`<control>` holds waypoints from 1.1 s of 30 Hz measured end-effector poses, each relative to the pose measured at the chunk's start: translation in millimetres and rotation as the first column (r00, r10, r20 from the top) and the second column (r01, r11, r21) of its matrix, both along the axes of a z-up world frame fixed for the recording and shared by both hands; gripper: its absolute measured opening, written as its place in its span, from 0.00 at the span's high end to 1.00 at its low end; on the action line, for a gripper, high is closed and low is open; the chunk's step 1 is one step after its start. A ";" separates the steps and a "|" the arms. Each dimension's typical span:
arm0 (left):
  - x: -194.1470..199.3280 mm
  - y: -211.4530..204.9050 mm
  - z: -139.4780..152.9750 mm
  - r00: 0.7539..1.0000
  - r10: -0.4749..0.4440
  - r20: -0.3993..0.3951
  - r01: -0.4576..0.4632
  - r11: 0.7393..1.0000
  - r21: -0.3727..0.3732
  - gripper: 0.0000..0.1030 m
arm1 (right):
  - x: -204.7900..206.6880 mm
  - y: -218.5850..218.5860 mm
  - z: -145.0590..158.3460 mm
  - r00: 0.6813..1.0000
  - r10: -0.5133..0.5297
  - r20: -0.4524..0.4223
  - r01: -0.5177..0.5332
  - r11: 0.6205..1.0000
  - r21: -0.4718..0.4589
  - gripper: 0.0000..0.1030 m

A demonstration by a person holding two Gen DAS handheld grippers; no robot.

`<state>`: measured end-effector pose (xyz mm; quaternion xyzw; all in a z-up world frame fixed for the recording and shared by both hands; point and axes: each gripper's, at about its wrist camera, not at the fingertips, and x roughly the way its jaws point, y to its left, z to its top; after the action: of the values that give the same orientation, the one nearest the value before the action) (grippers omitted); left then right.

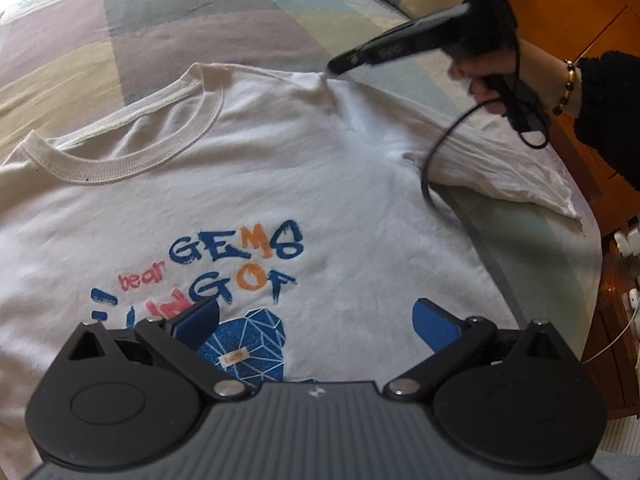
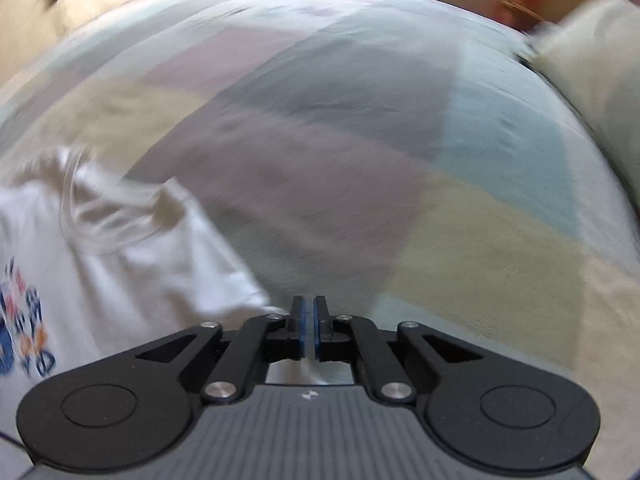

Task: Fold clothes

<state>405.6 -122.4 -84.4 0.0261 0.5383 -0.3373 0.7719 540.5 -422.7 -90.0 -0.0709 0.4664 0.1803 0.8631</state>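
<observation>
One white T-shirt [image 1: 248, 184] lies front-up and mostly flat on the patchwork bedspread [image 1: 132, 28], collar [image 1: 120, 136] toward the far side, print facing up; I see no fold in the body, so this fits either a shirt just spread out or one smoothed between folds, can't tell which. Left gripper [image 1: 316, 316] hovers over the print, jaws spread wide, holding nothing. Risk there: if it comes down and bites mid-chest it grabs both layers and bunches the panel instead of an edge. Moving right: the shoulder seam is pulled into a small peak where the right gripper [image 1: 340, 66] has its tip; in its own view the right gripper [image 2: 308, 320] has pads pressed together, and white cloth shows just behind them, but whether fabric is actually pinched I can't tell, view is motion-blurred. Risk: a thin pinch slips off, or a hard pull drags the whole shirt across the bedspread and skews the collar. Far right: the one visible sleeve [image 1: 500, 168] is crumpled and lies at the bed edge; it could slide off or get folded in wrinkled. The gripper cable [image 1: 432, 160] loops across that sleeve and may snag it. Count: one shirt, one sleeve in view, two grippers, one cable, one hand [image 1: 484, 80] visible.
</observation>
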 end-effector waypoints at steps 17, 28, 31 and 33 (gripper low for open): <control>-1.9 -23.0 -4.1 0.997 -0.077 -0.015 0.078 0.996 0.049 0.01 | -174.5 -171.4 12.2 0.883 -0.457 -0.107 0.444 0.887 -0.123 0.50; -6.9 -52.8 -7.3 0.986 -0.164 -0.033 0.166 0.984 0.062 0.01 | -199.5 -213.9 -10.7 0.868 -0.491 -0.068 0.470 0.859 -0.206 0.50; -6.9 -57.9 -9.3 0.983 -0.179 -0.037 0.181 0.981 0.066 0.01 | -206.0 -202.0 -20.6 0.901 -0.426 -0.085 0.392 0.882 -0.262 0.50; -5.4 -59.6 -10.4 0.983 -0.181 -0.041 0.183 0.981 0.066 0.01 | -213.5 -196.9 -20.3 0.917 -0.391 -0.080 0.356 0.892 -0.280 0.50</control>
<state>400.1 -182.0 -94.8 0.0962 0.5585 -0.3881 0.7268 327.0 -619.7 -110.2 -0.0801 0.5477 -0.0474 0.8315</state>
